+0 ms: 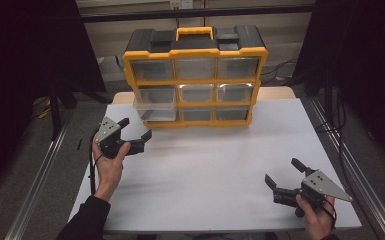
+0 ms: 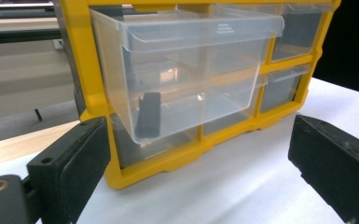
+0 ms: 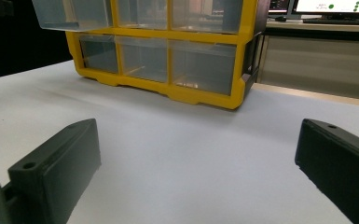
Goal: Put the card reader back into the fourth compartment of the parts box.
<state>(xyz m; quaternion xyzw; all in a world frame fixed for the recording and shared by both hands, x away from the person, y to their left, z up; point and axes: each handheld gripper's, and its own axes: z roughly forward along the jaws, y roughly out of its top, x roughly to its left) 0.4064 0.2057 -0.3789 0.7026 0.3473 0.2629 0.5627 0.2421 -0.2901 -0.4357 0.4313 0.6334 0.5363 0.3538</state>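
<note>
A yellow and black organizer point(image 1: 195, 52) with several clear drawers stands at the back of the white table point(image 1: 205, 170). Its middle-left drawer point(image 1: 155, 102) is pulled out. Through that drawer's point(image 2: 182, 74) clear wall a small black block point(image 2: 148, 114) shows on its floor. My left gripper point(image 1: 137, 129) is open just left of and in front of the drawer, held off the table with its jaws wide apart and nothing between them point(image 2: 200, 140). My right gripper point(image 1: 282, 171) is open near the front right of the table, pointing at the organizer point(image 3: 200, 98), nothing held.
Black curtains hang on both sides, with metal floor rails point(image 1: 35, 180) along the table. A wooden tabletop edge point(image 1: 275, 92) shows behind the white sheet. Monitors point(image 3: 331, 7) stand on a desk beyond the organizer. Bare white surface lies between the two grippers.
</note>
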